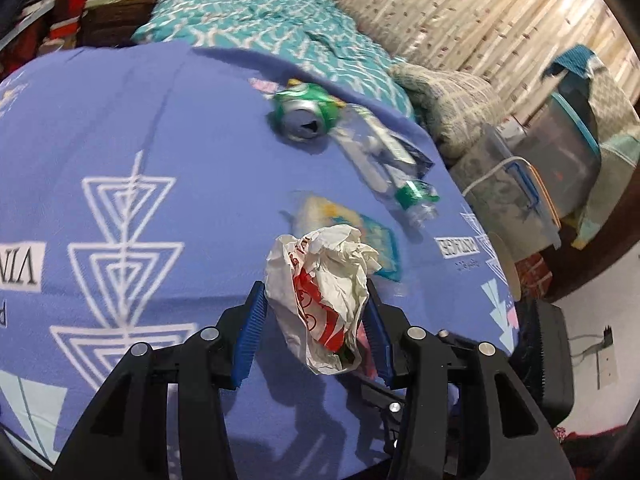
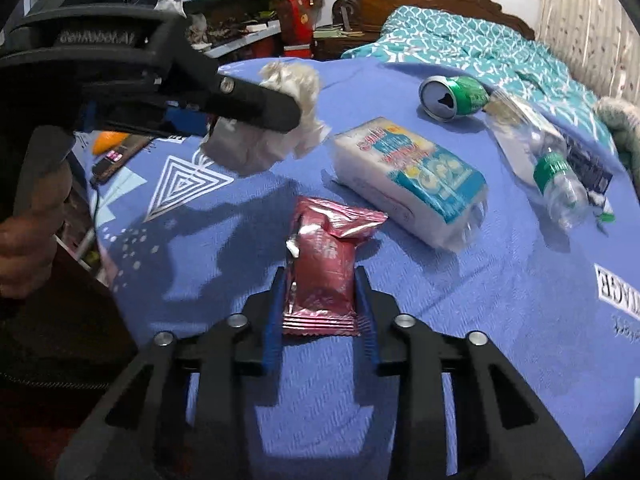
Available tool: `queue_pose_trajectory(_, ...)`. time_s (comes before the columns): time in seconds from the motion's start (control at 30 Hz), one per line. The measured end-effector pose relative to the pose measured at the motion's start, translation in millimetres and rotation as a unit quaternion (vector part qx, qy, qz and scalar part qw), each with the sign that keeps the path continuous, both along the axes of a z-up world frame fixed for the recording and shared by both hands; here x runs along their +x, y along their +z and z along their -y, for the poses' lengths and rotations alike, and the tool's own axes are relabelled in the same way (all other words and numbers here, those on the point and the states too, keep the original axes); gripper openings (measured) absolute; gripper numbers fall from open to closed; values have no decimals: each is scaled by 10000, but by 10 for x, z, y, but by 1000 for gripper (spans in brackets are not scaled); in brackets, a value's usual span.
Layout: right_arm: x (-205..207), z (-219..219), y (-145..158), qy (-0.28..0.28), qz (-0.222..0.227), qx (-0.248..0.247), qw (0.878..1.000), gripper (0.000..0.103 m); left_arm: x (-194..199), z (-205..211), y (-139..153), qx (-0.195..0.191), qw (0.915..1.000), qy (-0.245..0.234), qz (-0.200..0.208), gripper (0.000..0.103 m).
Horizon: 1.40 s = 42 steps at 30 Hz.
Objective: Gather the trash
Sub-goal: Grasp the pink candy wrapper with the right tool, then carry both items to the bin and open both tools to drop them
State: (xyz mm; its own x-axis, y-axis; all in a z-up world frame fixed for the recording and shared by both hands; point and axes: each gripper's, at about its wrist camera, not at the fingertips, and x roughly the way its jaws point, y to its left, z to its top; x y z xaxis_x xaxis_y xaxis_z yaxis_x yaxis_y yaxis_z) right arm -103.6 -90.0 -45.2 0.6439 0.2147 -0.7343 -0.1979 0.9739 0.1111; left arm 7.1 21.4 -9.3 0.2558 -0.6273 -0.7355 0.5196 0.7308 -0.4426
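Observation:
My left gripper [image 1: 316, 304] is shut on a crumpled white and red paper wrapper [image 1: 324, 296] and holds it above the blue bedspread [image 1: 140, 128]. It also shows in the right wrist view [image 2: 280, 116], at upper left, with the wrapper [image 2: 276, 136] in it. My right gripper [image 2: 322, 300] is shut on a pink foil snack packet [image 2: 326, 264] that rests on the bedspread [image 2: 500, 320]. A green can [image 1: 306, 112] [image 2: 454, 96], a clear plastic bottle with a green label [image 1: 396, 176] [image 2: 552, 172] and a blue and white tissue pack [image 2: 412, 180] [image 1: 372, 236] lie beyond.
A teal patterned quilt [image 2: 472, 40] lies at the head of the bed. Grey storage boxes [image 1: 540, 168] stand to the right of the bed. A phone with a cable [image 2: 116, 160] lies at the bed's left edge. Cluttered shelves [image 2: 248, 12] stand behind.

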Motion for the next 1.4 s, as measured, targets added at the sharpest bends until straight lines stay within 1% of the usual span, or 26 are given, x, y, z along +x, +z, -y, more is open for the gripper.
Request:
queue_pose_trajectory(0.07,-114,77,15,-29,68,121,9999,30,-52,108,84,9,9998,-151,123,45)
queue_pose_trajectory(0.17,-284,212,85,-85,202,363,9991,30,-115,284,182,23,9990,-374,257,45)
queue_pose_trajectory(0.27,-456,423,168,-308,349,513,9976,30,-189,540,262,78,9967,-695,403,45)
queue_pose_trajectory(0.33,-570,647,193,-610,456,548,9956,30,-232,767,301,127,9943,-941,488,45)
queue_pose_trajectory(0.4,-682,893,217,-937,552,581,9924,30,-271,1084,328,229,9903,-1247,563,45)
queue_pose_trajectory(0.5,-874,1377,234,-1585,709,635,9828,30,-342,1539,347,338,9836,-1652,637,45)
queue_pose_trajectory(0.57,-1037,1801,225,-2145,810,676,9710,30,-405,1969,374,394,9761,-2030,672,45)
queue_pose_trajectory(0.6,-1114,1993,220,-2391,854,666,9649,30,-454,2249,400,415,9705,-2271,689,45)
queue_pose_trajectory(0.67,-1325,2435,204,-2963,946,603,9485,30,-569,2687,438,410,9604,-2653,742,45)
queue_pose_trajectory(0.7,-1451,2691,196,-3267,1002,594,9379,30,-624,2912,450,392,9548,-2848,759,45)
queue_pose_trajectory(0.77,-1657,3152,169,-3757,1048,607,9188,30,-768,3503,461,367,9408,-3286,747,45)
queue_pose_trajectory(0.83,-1864,3640,118,-4233,1061,654,8974,30,-895,3999,445,298,9297,-3609,668,45)
queue_pose_trajectory(0.87,-1930,3821,80,-4391,1028,701,8898,30,-955,4282,417,254,9252,-3740,589,45)
queue_pose_trajectory(0.93,-2027,4245,-52,-4720,872,823,8734,30,-1047,4735,349,191,9206,-3876,428,46)
queue_pose_trajectory(0.97,-2060,4412,-119,-4833,807,861,8675,31,-1093,5006,290,165,9179,-3953,312,47)
queue_pose_trajectory(1.0,-2069,4546,-182,-4908,725,884,8637,33,-1137,5212,234,174,9165,-3989,244,50)
queue_pose_trajectory(1.03,-2066,4640,-241,-4951,645,920,8615,35,-1185,5351,187,175,9166,-3988,205,53)
queue_pose_trajectory(1.1,-2071,4872,-355,-5081,637,1076,8522,62,-1271,5664,30,208,9176,-3966,185,75)
queue_pose_trajectory(1.13,-2101,4942,-389,-5227,743,1183,8410,78,-1288,5702,-18,284,9206,-3888,250,77)
queue_pose_trajectory(1.17,-2127,4982,-393,-5353,900,1297,8298,78,-1299,5761,-83,394,9244,-3783,296,77)
queue_pose_trajectory(1.2,-2173,5000,-381,-5429,1007,1365,8225,78,-1297,5785,-131,471,9263,-3728,266,77)
queue_pose_trajectory(1.23,-2222,5001,-358,-5461,1079,1397,8189,78,-1265,5746,-182,520,9301,-3633,147,77)
queue_pose_trajectory(1.3,-2318,4936,-279,-5503,1294,1411,8127,78,-1194,5570,-178,476,9371,-3456,73,77)
queue_pose_trajectory(1.33,-2391,4901,-240,-5533,1437,1414,8082,78,-1167,5475,-146,422,9390,-3412,118,77)
queue_pose_trajectory(1.4,-2500,4801,-162,-5581,1663,1438,8001,78,-1087,5171,1,243,9448,-3249,347,77)
